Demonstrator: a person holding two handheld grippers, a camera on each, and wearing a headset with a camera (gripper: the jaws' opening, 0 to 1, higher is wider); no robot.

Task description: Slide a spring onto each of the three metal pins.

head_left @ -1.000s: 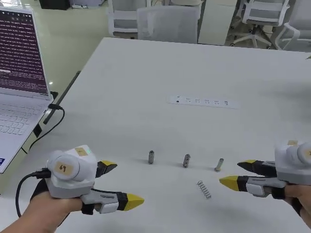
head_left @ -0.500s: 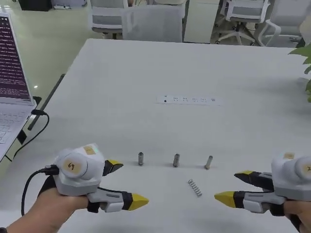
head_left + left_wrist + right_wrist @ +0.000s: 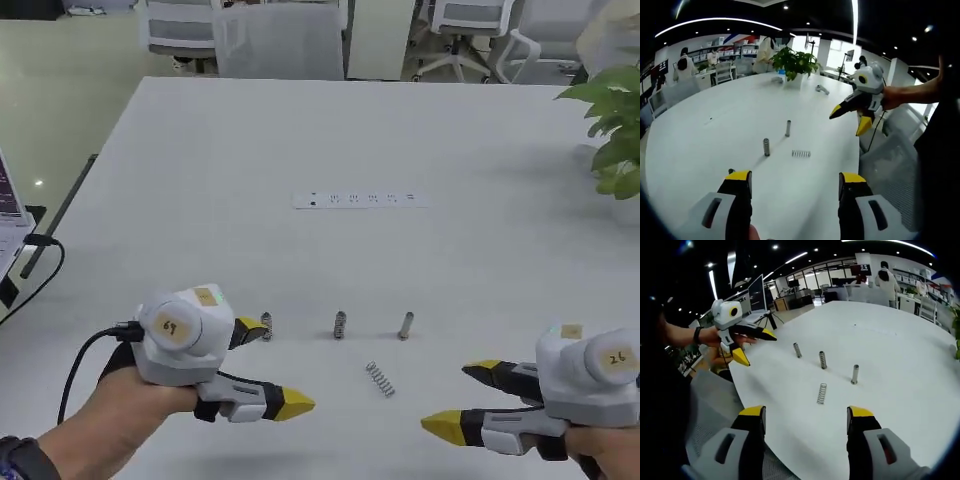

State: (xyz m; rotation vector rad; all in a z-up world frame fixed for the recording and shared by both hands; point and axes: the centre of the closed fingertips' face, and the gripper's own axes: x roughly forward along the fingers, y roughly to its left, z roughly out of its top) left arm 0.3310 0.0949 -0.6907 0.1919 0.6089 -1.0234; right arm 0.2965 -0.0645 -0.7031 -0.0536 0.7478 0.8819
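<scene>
Head view: a loose spring point(image 3: 379, 379) lies flat on the white table point(image 3: 300, 130), just before three pins in a row. The left pin point(image 3: 266, 326) and middle pin point(image 3: 340, 324) carry springs; the right pin point(image 3: 406, 325) is bare. Left tongs point(image 3: 280, 366) and right tongs point(image 3: 450, 398) hover at either side, jaws apart, empty.

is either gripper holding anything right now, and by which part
Nothing is held: left gripper and right gripper are both open, and the loose spring lies on the table.

An open-plan office: mesh swivel chairs point(image 3: 280, 45), a potted plant point(image 3: 612, 120), a long white table point(image 3: 250, 140).
</scene>
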